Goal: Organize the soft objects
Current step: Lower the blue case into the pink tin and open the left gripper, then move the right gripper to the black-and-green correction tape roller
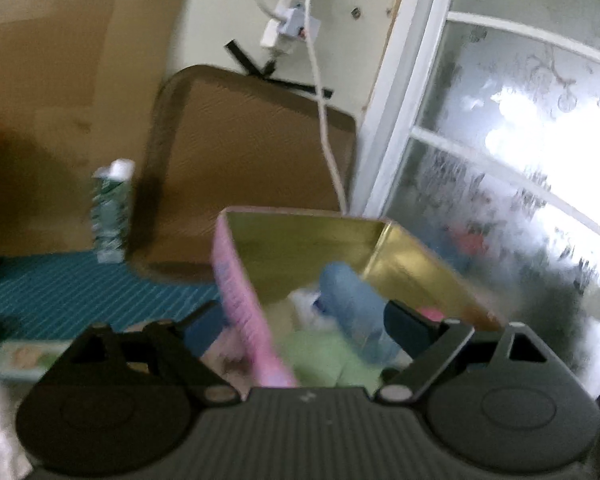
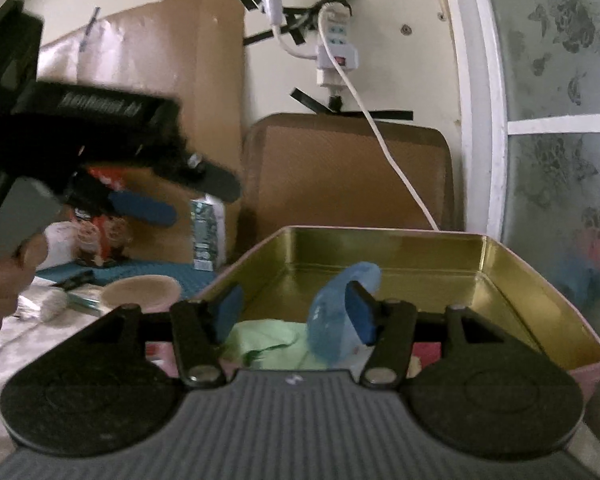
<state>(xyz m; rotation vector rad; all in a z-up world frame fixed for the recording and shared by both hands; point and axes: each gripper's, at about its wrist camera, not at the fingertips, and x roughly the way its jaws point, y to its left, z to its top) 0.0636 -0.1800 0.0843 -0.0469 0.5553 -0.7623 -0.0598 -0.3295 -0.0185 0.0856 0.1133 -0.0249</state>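
Note:
A pink tin box [image 2: 420, 258] with a gold inside stands in front of me; it also shows in the left wrist view [image 1: 244, 300]. In it lie a light blue soft object [image 2: 336, 312], a green cloth [image 2: 268, 344] and something pink-red. My right gripper [image 2: 296, 312] is open over the box's near edge; the blue object rests against its right pad [image 2: 360, 312]. My left gripper [image 1: 300, 328] is open at the box's near left corner, with the pink wall between its fingers. The blue object [image 1: 352, 304] and green cloth [image 1: 324, 356] show there too. The left gripper [image 2: 152, 196] also hangs in the air at the left of the right wrist view.
A brown tray [image 2: 348, 172] leans on the wall behind the box, with a white cable [image 2: 396, 168] running down. A small carton [image 2: 208, 232], snack packets [image 2: 100, 232], a beige bowl [image 2: 140, 290] and a white puff [image 2: 52, 304] sit to the left. A frosted window [image 2: 560, 120] is at the right.

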